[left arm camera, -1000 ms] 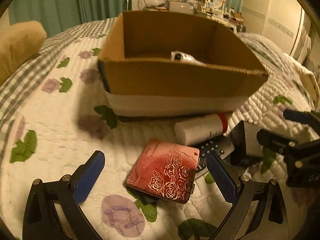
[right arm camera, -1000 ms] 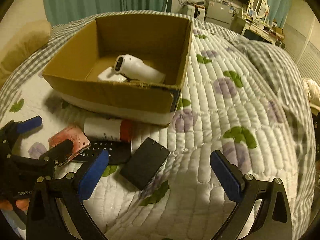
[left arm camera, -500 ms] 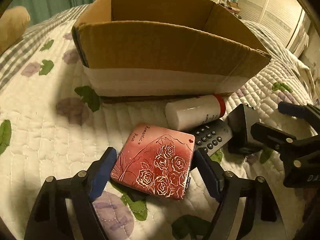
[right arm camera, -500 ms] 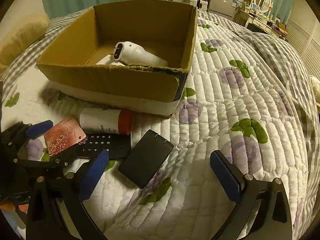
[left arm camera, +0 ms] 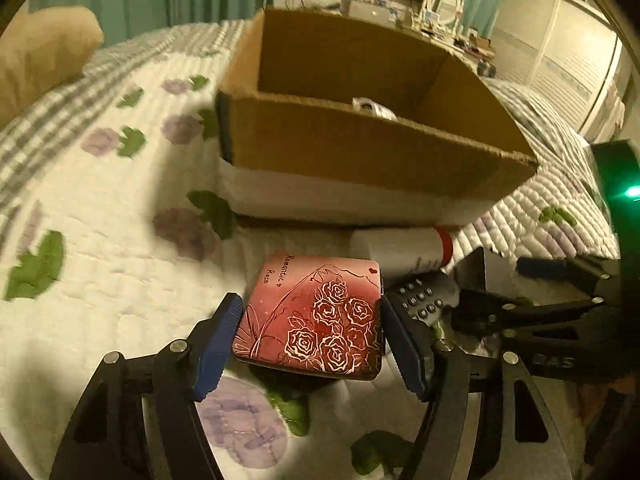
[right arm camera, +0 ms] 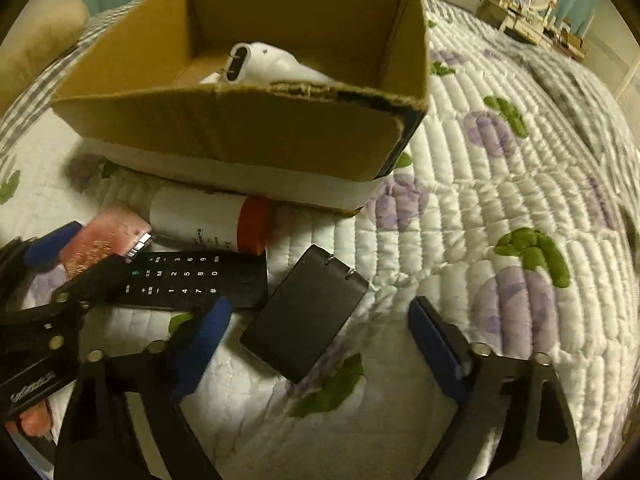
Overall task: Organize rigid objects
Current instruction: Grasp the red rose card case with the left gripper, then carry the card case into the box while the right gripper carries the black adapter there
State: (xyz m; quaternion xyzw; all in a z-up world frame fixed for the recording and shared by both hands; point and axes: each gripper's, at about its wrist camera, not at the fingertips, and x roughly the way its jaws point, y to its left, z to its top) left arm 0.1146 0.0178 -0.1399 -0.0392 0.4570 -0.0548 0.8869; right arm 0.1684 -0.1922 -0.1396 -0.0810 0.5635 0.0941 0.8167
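My left gripper (left arm camera: 312,332) is shut on a red rose-patterned tin (left arm camera: 316,316), with one blue pad on each side of it, just above the quilt. The tin also shows in the right wrist view (right arm camera: 104,236). My right gripper (right arm camera: 320,340) is open, with a black notebook (right arm camera: 306,314) lying between its fingers on the quilt. A black remote (right arm camera: 188,280) and a white bottle with a red cap (right arm camera: 208,220) lie in front of the cardboard box (right arm camera: 240,132). A white device (right arm camera: 272,66) lies inside the box.
The quilted bed cover (right arm camera: 500,208) with purple flowers spreads to the right. A tan pillow (left arm camera: 44,56) lies at the far left. A dresser with clutter (left arm camera: 420,20) stands beyond the bed.
My left gripper closed its pads onto the red tin and lifted slightly. My right gripper moved forward and lower toward the black notebook.
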